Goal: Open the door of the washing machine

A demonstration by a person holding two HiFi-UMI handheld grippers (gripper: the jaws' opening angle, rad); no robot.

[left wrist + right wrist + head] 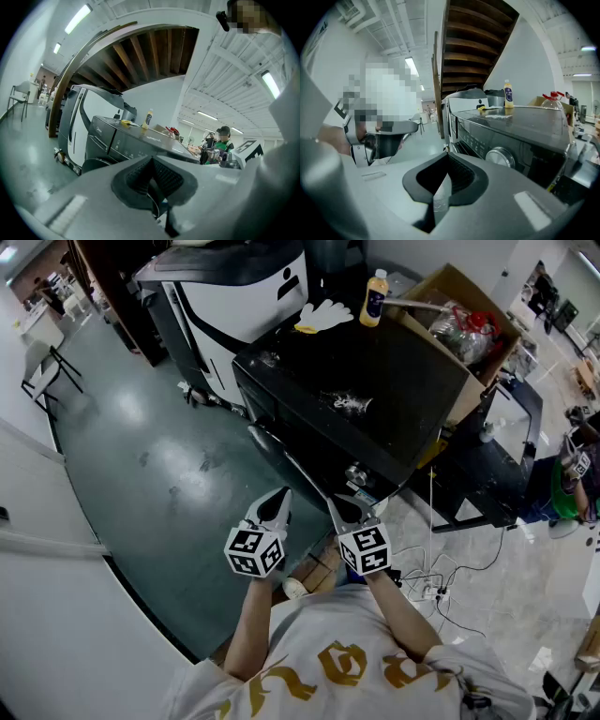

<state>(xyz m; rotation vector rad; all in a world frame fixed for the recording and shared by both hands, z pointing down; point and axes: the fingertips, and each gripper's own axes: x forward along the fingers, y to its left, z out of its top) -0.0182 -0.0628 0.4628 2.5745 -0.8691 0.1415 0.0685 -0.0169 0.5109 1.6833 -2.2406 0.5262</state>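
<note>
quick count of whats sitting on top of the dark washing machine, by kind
yellow plastic bottle with dark label: 1
pale yellow and white glove: 1
crumpled shiny scrap: 1
total on the black washing machine: 3

Bright, flat light all round, coming off ceiling tube lamps (78, 17). The head view is sharp in the middle and bends at the edges. The greenish floor (141, 427) carries a soft pale sheen, and there's a small glare patch on the dark washing machine (394, 381) top. Both gripper views are heavy fisheye with black corners. The left tool (151, 161) and right tool (446, 157) sit close and soft, background crisper.
</note>
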